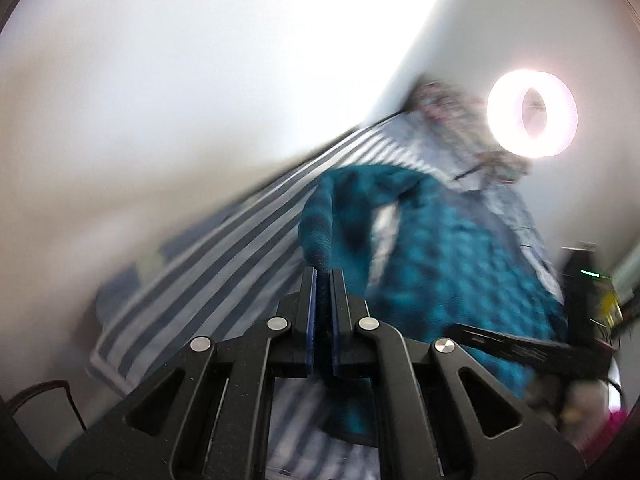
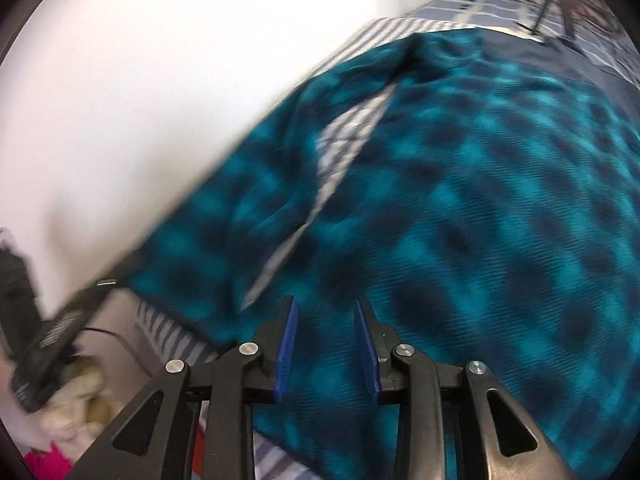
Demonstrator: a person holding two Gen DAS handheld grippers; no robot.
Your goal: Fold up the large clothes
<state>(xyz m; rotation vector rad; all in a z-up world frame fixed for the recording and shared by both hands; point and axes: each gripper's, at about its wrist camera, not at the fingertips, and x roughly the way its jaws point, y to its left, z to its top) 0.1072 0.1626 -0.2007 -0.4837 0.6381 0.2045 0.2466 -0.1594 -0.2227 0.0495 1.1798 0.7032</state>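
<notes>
Here the teal garment (image 2: 460, 200) lies spread — left gripper (image 1: 323, 276) pinching its corner.

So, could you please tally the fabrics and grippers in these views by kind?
Teal patterned garment: 1
Striped bedsheet: 1
Grippers: 2, the left gripper shut on the garment and the right gripper open
Total: 4
</notes>
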